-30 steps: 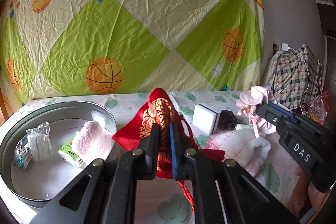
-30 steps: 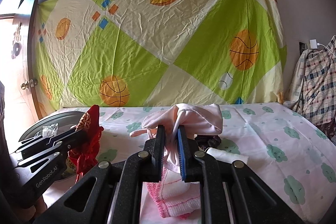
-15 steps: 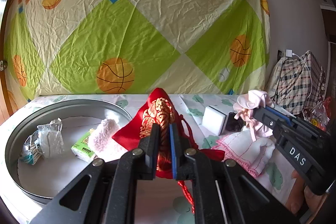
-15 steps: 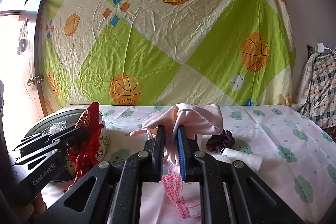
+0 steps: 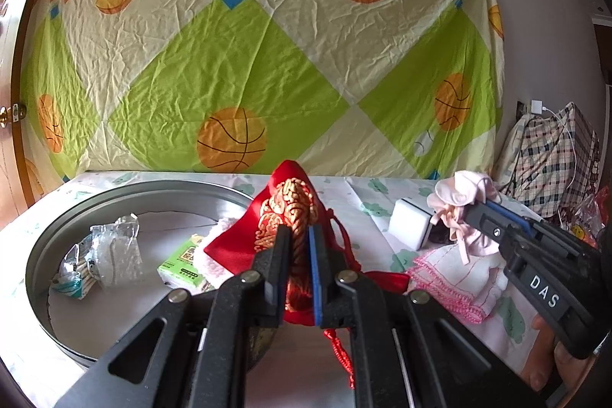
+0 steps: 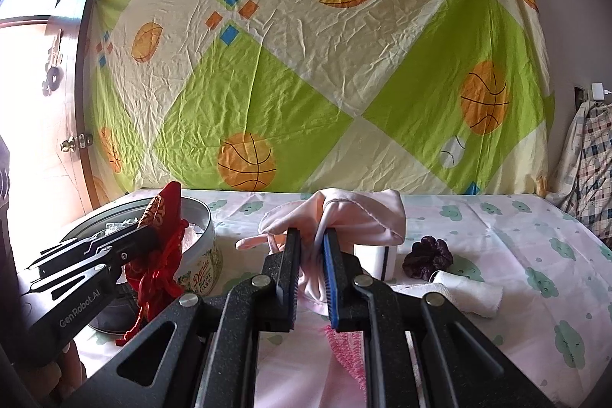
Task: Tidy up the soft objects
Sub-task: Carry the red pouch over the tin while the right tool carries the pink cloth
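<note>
My left gripper [image 5: 299, 236] is shut on a red and gold brocade pouch [image 5: 290, 213], held in the air at the right rim of the round metal tin [image 5: 46, 247]; its red cord dangles below. In the right wrist view the same pouch [image 6: 162, 213] hangs beside the tin [image 6: 201, 255]. My right gripper [image 6: 310, 243] is shut on a pale pink cloth [image 6: 359, 213], lifted over the table; the left wrist view shows that cloth [image 5: 464, 194] at the right.
The tin holds a plastic bag [image 5: 111, 247], a green packet [image 5: 183, 262] and a white fluffy piece. On the cloud-print tablecloth lie a white sponge block [image 5: 413, 224], a dark scrunchie [image 6: 428, 255], a rolled white cloth [image 6: 466, 289] and a pink-edged towel [image 5: 455, 278]. A patterned sheet hangs behind.
Both grippers have drifted left with their loads; the tin now looms larger and nearer in both views. The grips are unchanged.
</note>
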